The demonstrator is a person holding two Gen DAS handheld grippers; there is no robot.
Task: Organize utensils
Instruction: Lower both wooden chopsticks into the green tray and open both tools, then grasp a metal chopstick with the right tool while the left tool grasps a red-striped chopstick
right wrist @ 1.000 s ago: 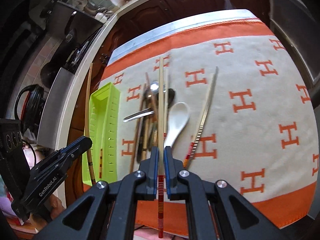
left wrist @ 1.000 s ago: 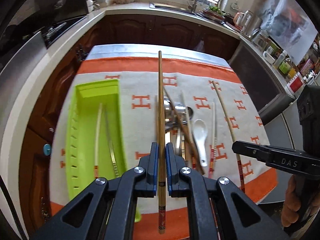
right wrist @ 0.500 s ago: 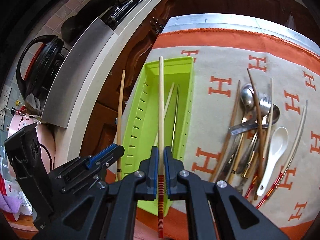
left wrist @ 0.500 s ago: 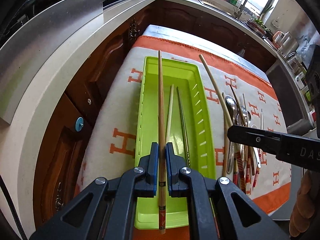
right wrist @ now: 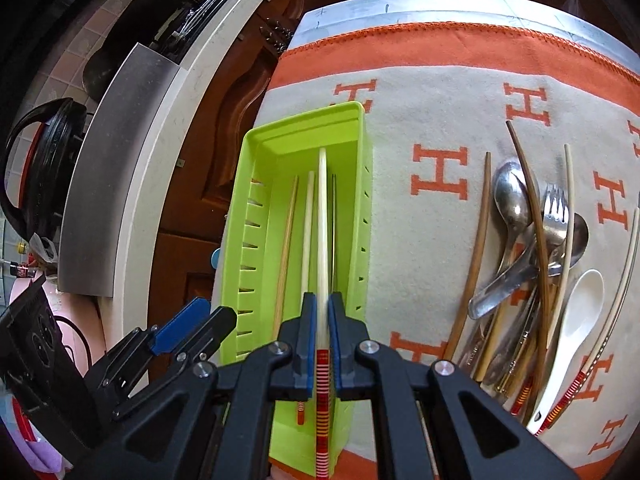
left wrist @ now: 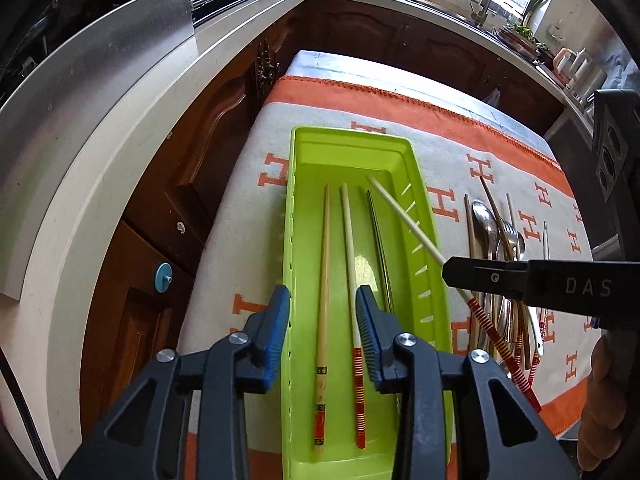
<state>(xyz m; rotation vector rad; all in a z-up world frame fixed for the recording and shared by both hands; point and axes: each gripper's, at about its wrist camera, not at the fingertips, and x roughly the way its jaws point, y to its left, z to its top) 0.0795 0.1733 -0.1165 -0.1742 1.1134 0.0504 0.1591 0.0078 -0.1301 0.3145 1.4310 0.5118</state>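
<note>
A soft, napped cloth [right wrist: 460, 92] in cream with orange H letters and an orange stitched border covers the counter [right wrist: 400, 6], whose pale bare edge shows at the far side. On the cloth lies a long, glossy lime-green plastic tray [left wrist: 430, 264], rectangular with rounded corners and slanted slots cut in its side walls. Three chopsticks rest lengthwise on its floor: a tan bamboo chopstick [left wrist: 323, 264] with a red-printed end, a cream chopstick [left wrist: 349, 240] with red and yellow bands, and a thin dark metal chopstick [left wrist: 380, 248] just beside it. To the right of the tray, apart from it, a loose heap of utensils [right wrist: 528, 248] holds shiny steel spoons, a fork, a smooth white ceramic spoon and several slender brown and cream chopsticks crossing one another. The left hand-held gripper [left wrist: 323, 328] has just been opening; its ridged blue pads stand moderately apart on either side of the bamboo and cream chopsticks (neither pad presses on them). The right hand-held gripper [right wrist: 323, 320] is clamped narrowly on a cream chopstick with striped end [right wrist: 322, 216], tilted over the tray with its tip toward the far wall.
</note>
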